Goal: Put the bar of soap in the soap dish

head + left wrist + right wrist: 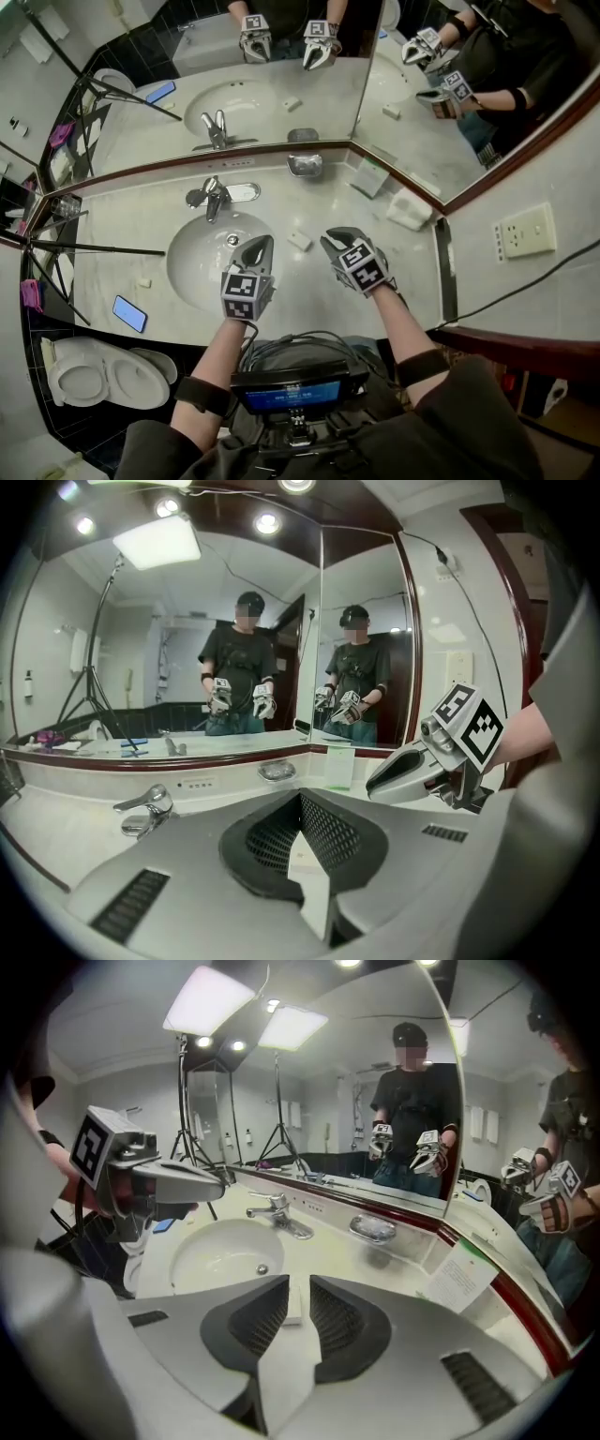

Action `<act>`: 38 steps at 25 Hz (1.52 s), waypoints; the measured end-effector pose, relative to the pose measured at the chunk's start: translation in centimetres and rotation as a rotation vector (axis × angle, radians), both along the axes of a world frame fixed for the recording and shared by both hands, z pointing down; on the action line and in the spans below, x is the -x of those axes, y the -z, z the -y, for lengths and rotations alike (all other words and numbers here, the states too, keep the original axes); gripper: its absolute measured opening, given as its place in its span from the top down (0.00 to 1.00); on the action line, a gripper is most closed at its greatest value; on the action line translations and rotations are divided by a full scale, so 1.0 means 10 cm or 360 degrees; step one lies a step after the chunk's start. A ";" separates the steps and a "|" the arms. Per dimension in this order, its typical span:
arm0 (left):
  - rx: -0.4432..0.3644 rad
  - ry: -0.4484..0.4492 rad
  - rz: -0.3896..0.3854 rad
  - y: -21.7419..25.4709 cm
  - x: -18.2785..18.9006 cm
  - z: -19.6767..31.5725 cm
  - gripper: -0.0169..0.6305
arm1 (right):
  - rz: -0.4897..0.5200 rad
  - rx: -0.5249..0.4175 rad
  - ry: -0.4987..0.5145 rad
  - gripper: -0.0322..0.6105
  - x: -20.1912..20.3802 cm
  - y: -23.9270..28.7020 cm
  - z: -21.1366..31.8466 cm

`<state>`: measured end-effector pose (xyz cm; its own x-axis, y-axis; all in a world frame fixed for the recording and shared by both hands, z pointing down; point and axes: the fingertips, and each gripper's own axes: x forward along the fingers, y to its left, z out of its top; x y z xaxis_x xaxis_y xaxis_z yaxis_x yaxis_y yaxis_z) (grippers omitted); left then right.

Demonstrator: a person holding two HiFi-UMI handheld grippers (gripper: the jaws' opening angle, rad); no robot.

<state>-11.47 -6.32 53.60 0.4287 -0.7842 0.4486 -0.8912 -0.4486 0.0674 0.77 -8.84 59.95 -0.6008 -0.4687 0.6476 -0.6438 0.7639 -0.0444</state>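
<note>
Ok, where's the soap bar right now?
Head view: the soap bar lies on the counter just right of the sink, ahead of the open right gripper.

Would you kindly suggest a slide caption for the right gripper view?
Right gripper, jaws slightly apart, aimed at the soap bar beside the sink, soap dish beyond.

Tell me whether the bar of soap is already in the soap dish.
No, the bar of soap lies on the counter beside the sink, apart from the soap dish.

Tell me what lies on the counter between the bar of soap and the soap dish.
Nothing. In the head view the counter between the bar of soap and the soap dish is bare.
</note>
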 end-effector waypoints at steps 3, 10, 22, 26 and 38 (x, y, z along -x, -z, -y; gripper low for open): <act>0.0018 0.0012 -0.0010 -0.05 0.03 0.00 0.97 | -0.0136 0.0067 0.0139 0.71 0.21 -0.15 -0.05; 0.0072 0.0037 -0.0046 -0.24 0.08 -0.01 0.97 | -0.0447 0.0204 0.0378 0.47 0.47 -0.81 -0.04; 0.0154 0.0068 -0.0104 -0.46 0.17 0.07 0.97 | -0.0724 0.0454 0.0520 0.42 0.64 -1.60 0.04; 0.0171 0.0080 -0.0112 -0.51 0.20 0.10 0.97 | -0.0752 0.0523 0.0573 0.44 0.68 -1.73 -0.02; 0.0200 0.0091 -0.0105 -0.58 0.23 0.06 0.97 | -0.0715 0.0530 0.0483 0.65 0.66 -1.68 0.02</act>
